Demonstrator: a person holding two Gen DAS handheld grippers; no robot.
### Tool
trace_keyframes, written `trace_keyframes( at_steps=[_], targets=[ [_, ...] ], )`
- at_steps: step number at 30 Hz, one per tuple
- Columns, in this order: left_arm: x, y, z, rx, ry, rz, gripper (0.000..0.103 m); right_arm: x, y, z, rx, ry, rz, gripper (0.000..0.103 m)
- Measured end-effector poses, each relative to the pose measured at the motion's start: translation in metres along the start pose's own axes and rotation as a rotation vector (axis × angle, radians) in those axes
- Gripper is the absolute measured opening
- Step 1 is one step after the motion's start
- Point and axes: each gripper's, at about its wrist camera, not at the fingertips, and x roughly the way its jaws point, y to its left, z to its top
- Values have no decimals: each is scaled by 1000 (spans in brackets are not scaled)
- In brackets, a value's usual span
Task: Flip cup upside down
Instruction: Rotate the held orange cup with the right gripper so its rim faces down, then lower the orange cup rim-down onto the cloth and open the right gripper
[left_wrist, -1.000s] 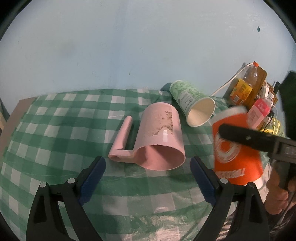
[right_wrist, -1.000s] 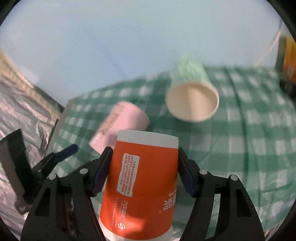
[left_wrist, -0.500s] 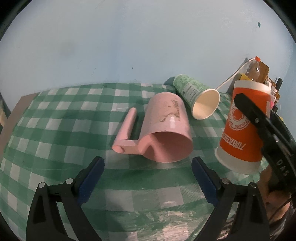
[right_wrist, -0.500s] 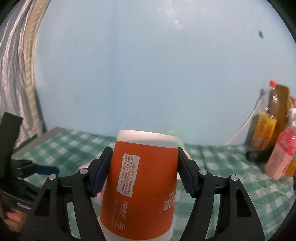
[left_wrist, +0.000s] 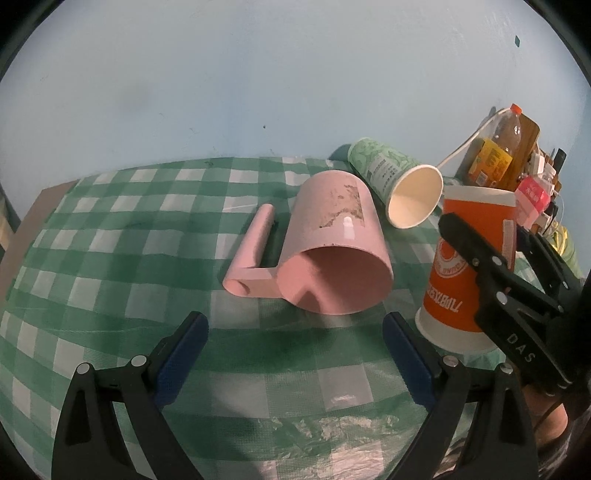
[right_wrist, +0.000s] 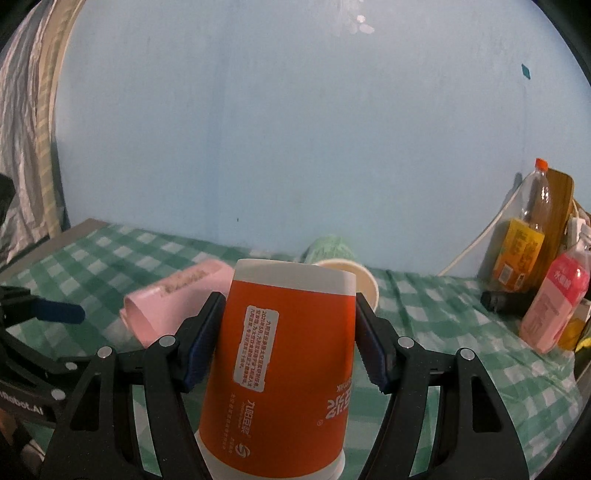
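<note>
Orange cup stood inverted, mouth down, its long axis near vertical, pinched between our right gripper's pads, at or just above the checked tablecloth. Our left gripper hung spread and empty, facing the pink mug. Whether the rim touched cloth, we couldn't tell.

Dim, bluish cast throughout. Strong fisheye bending, with black corners (both views). Small glare on mug; soft shadow below it at lower centre. Sharp on orange cup at lower centre of right view; slightly blurred behind, on mug and bottles at right edge.
</note>
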Motion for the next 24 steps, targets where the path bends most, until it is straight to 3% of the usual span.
trace_keyframes(
  at_steps=[14, 19, 24],
  targets=[
    [-4, -12, -13, 40, -17, 15, 96, -18, -4, -31, 33, 18, 28, 70],
    [-5, -14, -17, 32, -32, 13, 96, -21, -5, -33, 50, 12, 28, 83],
    [-17, -13, -17, 26, -72, 25, 96, -38, -11, -27, 48, -60, -1, 87]
  ],
)
